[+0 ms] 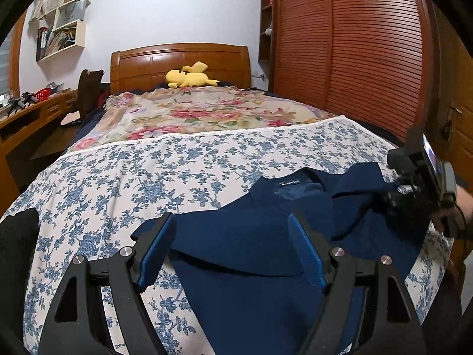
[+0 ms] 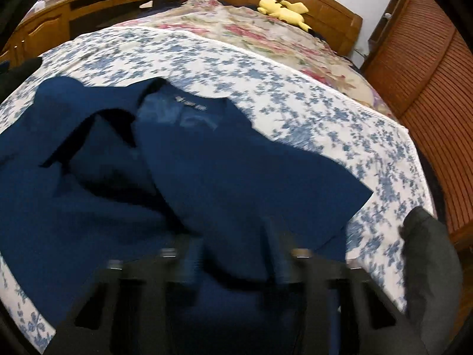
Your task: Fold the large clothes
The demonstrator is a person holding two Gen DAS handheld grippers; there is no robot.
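1. Blue-padded fingers (image 1: pixel 156 248) of the left gripper (image 1: pixel 233 248) stood wide apart and released at the near edge of the bed, its jaws spread above the navy garment (image 1: pixel 251 236) with no cloth pinched between them.
2. Blur smeared the right gripper (image 2: pixel 233 263) in its own view; its jaws looked drawn close together with a fold of the navy cloth bunched between them, though whether the pads truly clamped it I could not tell.
3. From the left wrist view, that right gripper appeared at the right edge, touching the garment's right side, with part of a hand (image 1: pixel 464 204) behind it.
4. Navy garment lay spread on the near part of the blue-flowered sheet (image 1: pixel 118 183), its neck opening and label (image 2: pixel 190 107) toward the far side and one side doubled loosely over the middle.
5. Dark cloth (image 1: pixel 17 236) sat at the near left edge of the sheet, apart from the garment.
6. Beyond the sheet's lace edge lay a quilt (image 1: pixel 192 112) with red flowers.
7. Farther still, a yellow plush toy (image 1: pixel 189 78) rested against the wooden headboard (image 1: pixel 177 59).
8. Slatted wardrobe doors (image 1: pixel 354 59) stood at the right, a wooden desk (image 1: pixel 35 115) and wall shelves (image 1: pixel 62 23) at the far left.
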